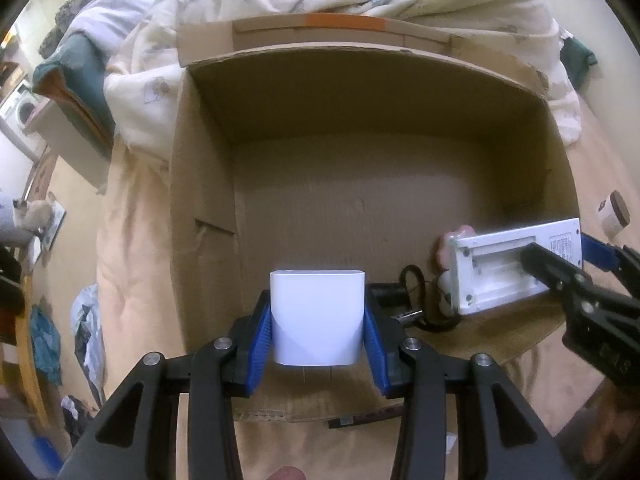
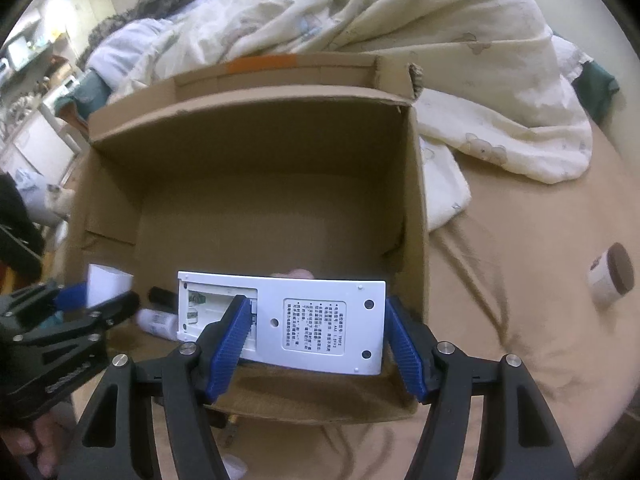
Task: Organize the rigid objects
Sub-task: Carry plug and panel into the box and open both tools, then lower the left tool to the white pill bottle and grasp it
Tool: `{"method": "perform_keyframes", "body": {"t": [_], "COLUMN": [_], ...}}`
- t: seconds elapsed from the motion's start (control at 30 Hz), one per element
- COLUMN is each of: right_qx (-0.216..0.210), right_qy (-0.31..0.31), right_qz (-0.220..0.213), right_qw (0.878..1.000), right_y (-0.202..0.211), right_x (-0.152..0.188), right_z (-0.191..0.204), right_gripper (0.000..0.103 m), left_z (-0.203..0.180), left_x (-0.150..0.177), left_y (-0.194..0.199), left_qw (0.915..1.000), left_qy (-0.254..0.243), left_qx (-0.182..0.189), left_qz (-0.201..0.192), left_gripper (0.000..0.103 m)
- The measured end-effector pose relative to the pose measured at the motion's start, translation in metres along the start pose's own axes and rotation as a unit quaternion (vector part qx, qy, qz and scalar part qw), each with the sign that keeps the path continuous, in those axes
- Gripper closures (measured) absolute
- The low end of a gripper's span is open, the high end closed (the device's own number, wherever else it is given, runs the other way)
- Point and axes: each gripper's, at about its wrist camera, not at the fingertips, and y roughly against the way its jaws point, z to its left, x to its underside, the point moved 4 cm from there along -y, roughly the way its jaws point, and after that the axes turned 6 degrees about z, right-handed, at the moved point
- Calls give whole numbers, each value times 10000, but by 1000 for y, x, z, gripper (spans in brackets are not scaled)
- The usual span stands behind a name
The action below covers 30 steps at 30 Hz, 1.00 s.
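Observation:
A white plug adapter (image 1: 318, 312) with two metal prongs toward the camera sits between the blue pads of my left gripper (image 1: 318, 304), which is shut on it just inside the near wall of an open cardboard box (image 1: 200, 168). My right gripper (image 2: 316, 308) is shut on a flat white device (image 2: 320, 320), turned back side up with its battery bay uncovered. One finger (image 2: 228, 332) rests in that bay and the other is at the device's end. Each gripper shows in the other's view, the right gripper (image 1: 560, 272) and the left gripper (image 2: 92, 300). Both hover over the near edge of the box (image 2: 416, 200).
The box stands on a bed with a tan sheet and a rumpled cream quilt (image 2: 460, 60) behind it. Its near floor holds a black cord loop (image 1: 414, 280), a pink object (image 1: 444, 248) and a small white bottle (image 2: 158, 322). A brown-lidded jar (image 2: 612, 280) lies on the sheet to the right.

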Motion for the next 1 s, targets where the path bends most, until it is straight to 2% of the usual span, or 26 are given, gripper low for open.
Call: {"method": "perform_keyframes", "body": {"t": [0.17, 0.3, 0.47, 0.53, 0.57, 0.6, 0.7, 0.8, 1.0], "right_qx": [-33, -231, -455, -548, -594, -637, -720, -800, -958], "right_qy": [-161, -292, -467, -525, -545, -561, -607, -658, -678], "right_qz": [32, -103, 1, 2, -24, -55, -150, -234, -343], "right_qw": [9999, 9993, 9979, 9971, 9967, 9964, 9954, 9943, 9925], "right_y": [0, 8, 6, 8, 9, 11, 15, 19, 25], "right_x": [1, -1, -1, -2, -2, -3, -4, -6, -9], "right_z": [-6, -9, -13, -13, -13, -13, -13, -12, -9], "right_gripper": [32, 32, 32, 29, 25, 20, 8, 8, 8], "left_z": [0, 1, -1, -3, -4, -4, -5, -5, -3], "left_x": [0, 0, -1, -2, -2, -1, -1, -1, 1], "left_y": [-2, -6, -8, -5, -4, -3, 1, 5, 16], "left_qw": [9999, 9998, 9996, 9994, 9994, 9993, 9990, 9984, 9985], "left_qy": [-60, -52, -151, -215, -230, -239, -294, -314, -287], "left_qx": [-128, -161, -219, -255, -272, -271, -312, -417, -422], "left_qz": [-4, 53, 36, -24, -50, -67, -130, -216, -188], "left_gripper": [65, 65, 64, 56, 43, 35, 31, 21, 21]}}
